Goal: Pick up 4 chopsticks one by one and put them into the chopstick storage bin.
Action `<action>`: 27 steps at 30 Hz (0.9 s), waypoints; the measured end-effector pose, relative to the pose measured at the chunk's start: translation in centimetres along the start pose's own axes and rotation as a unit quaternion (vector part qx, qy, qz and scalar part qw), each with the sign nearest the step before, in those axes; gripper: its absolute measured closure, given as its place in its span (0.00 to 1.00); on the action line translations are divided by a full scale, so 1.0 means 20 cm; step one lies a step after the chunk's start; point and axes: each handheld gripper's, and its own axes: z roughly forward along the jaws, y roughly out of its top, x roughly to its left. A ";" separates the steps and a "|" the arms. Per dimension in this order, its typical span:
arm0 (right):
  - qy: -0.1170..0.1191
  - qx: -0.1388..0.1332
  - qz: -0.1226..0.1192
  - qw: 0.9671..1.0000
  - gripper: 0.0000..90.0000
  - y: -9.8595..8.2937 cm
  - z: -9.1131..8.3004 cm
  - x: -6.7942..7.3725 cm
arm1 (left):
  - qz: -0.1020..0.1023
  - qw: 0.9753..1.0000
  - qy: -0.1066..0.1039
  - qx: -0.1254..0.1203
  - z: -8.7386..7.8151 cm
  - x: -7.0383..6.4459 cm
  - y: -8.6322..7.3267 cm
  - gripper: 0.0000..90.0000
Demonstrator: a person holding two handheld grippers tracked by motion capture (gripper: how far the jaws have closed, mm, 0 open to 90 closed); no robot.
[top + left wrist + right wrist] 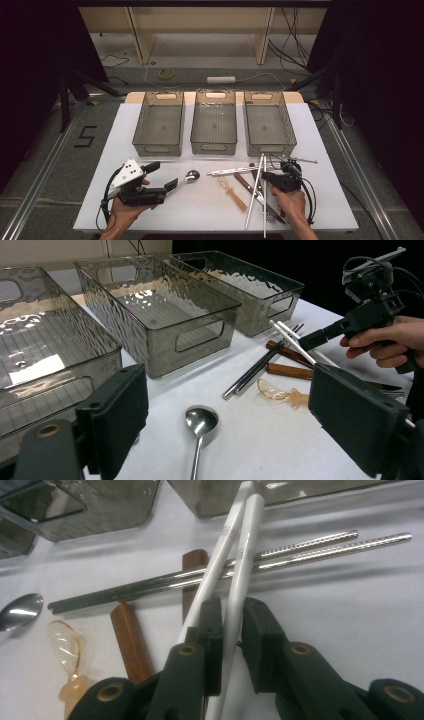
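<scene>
My right gripper [231,615] is shut on one white chopstick [246,545]; its twin [220,550] runs just left of the jaws. Both white chopsticks [256,192] lie across a pair of metal chopsticks [310,550] on the white table. In the high view the right gripper [263,176] sits at the lower right. My left gripper [164,175] is open at the lower left, with nothing between its jaws. A metal spoon [201,420] lies on the table just ahead of the left gripper [235,410].
Three smoky clear bins [159,145] [214,145] [270,146] stand in a row at the back. An amber plastic spoon [232,192], brown-handled utensils [245,182] and a fork [270,215] lie around the chopsticks. Bare table lies at the front left.
</scene>
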 end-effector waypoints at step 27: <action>0.100 -0.045 0.002 0.994 0.94 0.02 -0.14 0.10 | 0.000 1.000 -0.003 0.007 0.01 0.00 0.00 0.17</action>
